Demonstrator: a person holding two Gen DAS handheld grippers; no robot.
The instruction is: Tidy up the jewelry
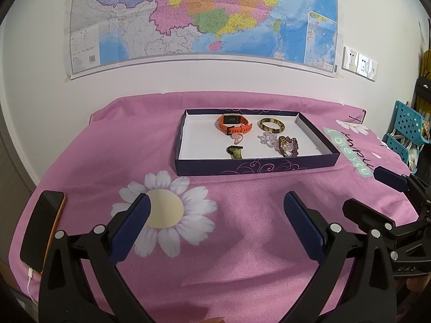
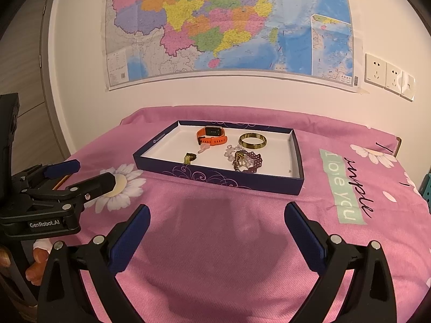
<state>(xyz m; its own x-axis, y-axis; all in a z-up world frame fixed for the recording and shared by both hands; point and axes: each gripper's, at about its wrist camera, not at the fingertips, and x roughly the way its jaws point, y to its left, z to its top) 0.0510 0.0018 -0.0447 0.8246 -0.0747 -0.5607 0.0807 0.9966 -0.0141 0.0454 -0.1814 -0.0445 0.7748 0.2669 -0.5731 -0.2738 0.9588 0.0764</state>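
A shallow dark blue box (image 1: pixel 204 167) (image 2: pixel 215 179) with a white floor sits on the pink cloth. In it lie an orange watch (image 1: pixel 235 124) (image 2: pixel 212 136), a green-gold bangle (image 1: pixel 271 125) (image 2: pixel 252 140), a clear bead bracelet (image 1: pixel 266 138), a purple bead bracelet (image 1: pixel 288 146) (image 2: pixel 249 161), a pink pendant (image 1: pixel 238 138) and a small green piece (image 1: pixel 235 152) (image 2: pixel 189 157). My left gripper (image 1: pixel 216 207) is open and empty, well short of the box. My right gripper (image 2: pixel 216 218) is open and empty, also short of it.
A black phone (image 1: pixel 43 228) on a white cable lies at the cloth's left edge. Blue perforated baskets (image 1: pixel 404 132) stand at the far right. A map hangs on the wall behind. Each gripper shows in the other's view, the right one (image 1: pixel 388 188) and the left one (image 2: pixel 80 175).
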